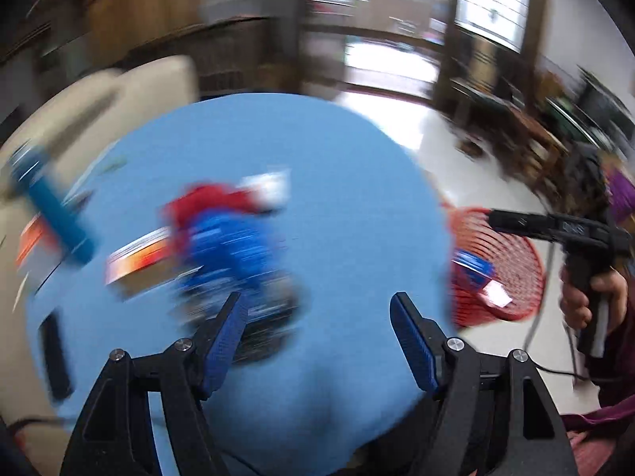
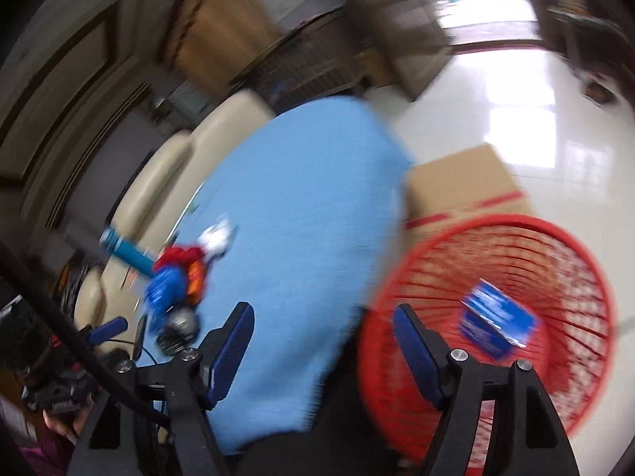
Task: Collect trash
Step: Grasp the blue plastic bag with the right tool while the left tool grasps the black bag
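Observation:
A blurred heap of trash (image 1: 222,246) lies on the blue table (image 1: 337,166): red and blue wrappers, a white scrap, an orange-and-white box and something dark. My left gripper (image 1: 315,301) hovers open just right of the heap, with nothing between its fingers. The red mesh basket (image 2: 516,234) stands on the floor beside the table with a blue packet (image 2: 496,325) inside. My right gripper (image 2: 323,311) is open and empty over the table edge and the basket's rim. In the left wrist view a hand holds the right gripper (image 1: 496,218) above the basket (image 1: 512,277).
A teal cylinder (image 1: 55,214) lies at the table's left edge beside a cream sofa (image 1: 131,91). A cardboard box (image 2: 464,186) sits on the glossy floor behind the basket. A dark flat object (image 1: 55,353) rests near the table's near-left edge. Both views are motion-blurred.

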`<state>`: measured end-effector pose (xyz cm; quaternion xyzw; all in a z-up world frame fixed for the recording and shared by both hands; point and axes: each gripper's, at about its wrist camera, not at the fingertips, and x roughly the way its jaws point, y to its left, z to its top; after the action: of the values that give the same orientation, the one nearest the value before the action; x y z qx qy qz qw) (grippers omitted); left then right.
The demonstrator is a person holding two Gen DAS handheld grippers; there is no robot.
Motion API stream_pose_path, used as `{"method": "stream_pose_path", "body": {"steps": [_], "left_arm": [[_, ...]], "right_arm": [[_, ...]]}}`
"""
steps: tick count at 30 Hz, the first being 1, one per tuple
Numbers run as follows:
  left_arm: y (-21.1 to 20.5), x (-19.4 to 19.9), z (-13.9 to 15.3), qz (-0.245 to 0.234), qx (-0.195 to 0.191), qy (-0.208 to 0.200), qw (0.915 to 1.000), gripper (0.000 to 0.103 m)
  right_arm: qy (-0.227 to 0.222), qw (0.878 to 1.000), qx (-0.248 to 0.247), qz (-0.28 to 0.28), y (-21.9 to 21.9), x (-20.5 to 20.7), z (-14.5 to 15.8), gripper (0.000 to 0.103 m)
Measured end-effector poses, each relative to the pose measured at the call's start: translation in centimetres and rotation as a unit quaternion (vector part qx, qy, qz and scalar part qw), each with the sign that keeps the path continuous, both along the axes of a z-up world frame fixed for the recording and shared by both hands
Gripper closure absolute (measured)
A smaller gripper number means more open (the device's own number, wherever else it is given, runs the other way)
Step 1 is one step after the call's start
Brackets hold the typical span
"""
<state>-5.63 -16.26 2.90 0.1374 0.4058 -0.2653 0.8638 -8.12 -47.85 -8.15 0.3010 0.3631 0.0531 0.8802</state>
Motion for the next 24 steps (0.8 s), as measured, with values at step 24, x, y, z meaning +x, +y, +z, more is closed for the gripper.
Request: {"method": "stream_pose_path", "body": {"steps": [24], "left_arm": [[7.6,5.5,-4.9,0.06,-0.033,0.042,0.9968,0.026]], "right_arm": [[-0.005,0.984,-0.086,0.156,19.1,15.7,1.2,0.063]]}}
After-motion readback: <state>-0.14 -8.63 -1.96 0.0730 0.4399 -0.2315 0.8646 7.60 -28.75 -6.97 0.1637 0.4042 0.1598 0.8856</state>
